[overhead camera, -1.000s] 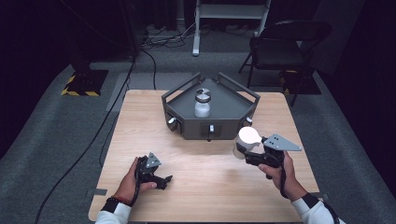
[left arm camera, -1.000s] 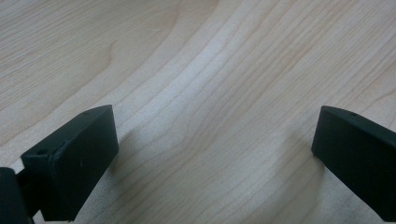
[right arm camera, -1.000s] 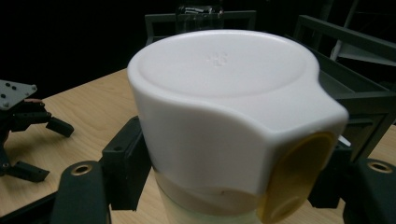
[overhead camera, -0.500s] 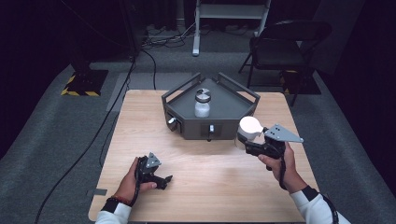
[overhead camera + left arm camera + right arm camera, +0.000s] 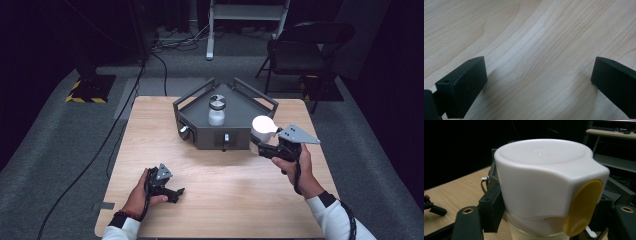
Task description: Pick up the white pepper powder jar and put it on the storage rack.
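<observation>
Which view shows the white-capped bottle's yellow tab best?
The right gripper view: the yellow tab sits close and large on the white-capped bottle. The high view gives the bottle as a small white blob, the tab indiscernible.

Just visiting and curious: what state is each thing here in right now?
White-capped bottle: upright, lifted, cap on, clamped in the right gripper.
Left gripper: open, nothing between its fingers, resting on the table.
Jar: upright in the grey tray, lid on.
</observation>
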Motion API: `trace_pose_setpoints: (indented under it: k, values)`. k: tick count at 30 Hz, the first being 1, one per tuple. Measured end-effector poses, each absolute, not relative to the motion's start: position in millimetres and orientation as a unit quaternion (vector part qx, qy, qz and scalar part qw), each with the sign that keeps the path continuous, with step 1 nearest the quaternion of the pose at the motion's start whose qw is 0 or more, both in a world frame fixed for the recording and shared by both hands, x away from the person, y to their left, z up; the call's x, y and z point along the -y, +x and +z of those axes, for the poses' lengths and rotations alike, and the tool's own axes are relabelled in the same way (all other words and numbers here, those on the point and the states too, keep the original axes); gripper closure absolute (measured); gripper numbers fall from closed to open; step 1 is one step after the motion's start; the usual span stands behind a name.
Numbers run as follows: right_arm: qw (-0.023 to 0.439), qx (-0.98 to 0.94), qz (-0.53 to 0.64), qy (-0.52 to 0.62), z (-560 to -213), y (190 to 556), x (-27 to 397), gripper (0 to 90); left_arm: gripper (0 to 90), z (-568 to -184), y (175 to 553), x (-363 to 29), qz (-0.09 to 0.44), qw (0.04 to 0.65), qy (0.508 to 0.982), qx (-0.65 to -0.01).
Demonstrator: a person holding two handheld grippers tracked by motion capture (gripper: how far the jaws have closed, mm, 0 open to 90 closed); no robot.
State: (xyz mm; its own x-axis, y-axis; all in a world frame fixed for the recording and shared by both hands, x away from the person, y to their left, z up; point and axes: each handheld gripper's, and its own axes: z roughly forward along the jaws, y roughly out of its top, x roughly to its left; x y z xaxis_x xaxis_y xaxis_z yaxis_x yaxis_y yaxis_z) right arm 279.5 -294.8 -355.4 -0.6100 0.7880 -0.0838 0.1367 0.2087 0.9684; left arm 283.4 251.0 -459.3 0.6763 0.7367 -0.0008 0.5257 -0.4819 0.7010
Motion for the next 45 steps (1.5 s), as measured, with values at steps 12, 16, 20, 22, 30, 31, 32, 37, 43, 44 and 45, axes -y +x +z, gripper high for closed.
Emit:
trace_pose_setpoints:
  k: [12,16,20,22,30,31,32,37,43,44,45]
  values:
    - [0.321,-0.703,0.544,0.327,-337,298,274,29.6,0.0,-459,283,-251,0.153,0.346,0.848,-0.372]
    - [0.328,-0.703,0.541,0.324,-332,301,268,29.6,0.0,-459,283,-251,0.153,0.346,0.848,-0.373]
    - [0.331,-0.701,0.542,0.326,-329,305,263,29.6,0.0,-459,283,-251,0.153,0.346,0.848,-0.373]
    - [0.333,-0.698,0.542,0.328,-328,306,260,29.6,0.0,-459,283,-251,0.153,0.346,0.848,-0.373]
    - [0.347,-0.693,0.538,0.332,-323,315,252,29.7,0.0,-459,283,-251,0.153,0.346,0.848,-0.373]
    - [0.35,-0.692,0.537,0.331,-322,316,252,29.7,0.0,-459,283,-251,0.153,0.345,0.848,-0.373]
    - [0.35,-0.692,0.537,0.331,-322,317,252,29.7,0.0,-459,283,-251,0.153,0.345,0.848,-0.373]
    - [0.348,-0.689,0.539,0.337,-320,325,251,29.7,0.0,-459,283,-251,0.153,0.345,0.848,-0.373]
    - [0.345,-0.686,0.543,0.34,-320,334,250,29.7,0.0,-459,283,-251,0.152,0.346,0.848,-0.373]
    - [0.344,-0.685,0.544,0.341,-320,336,249,29.7,0.0,-459,283,-251,0.153,0.345,0.848,-0.373]
    - [0.342,-0.685,0.546,0.341,-320,338,250,29.7,0.0,-459,283,-251,0.153,0.346,0.848,-0.373]
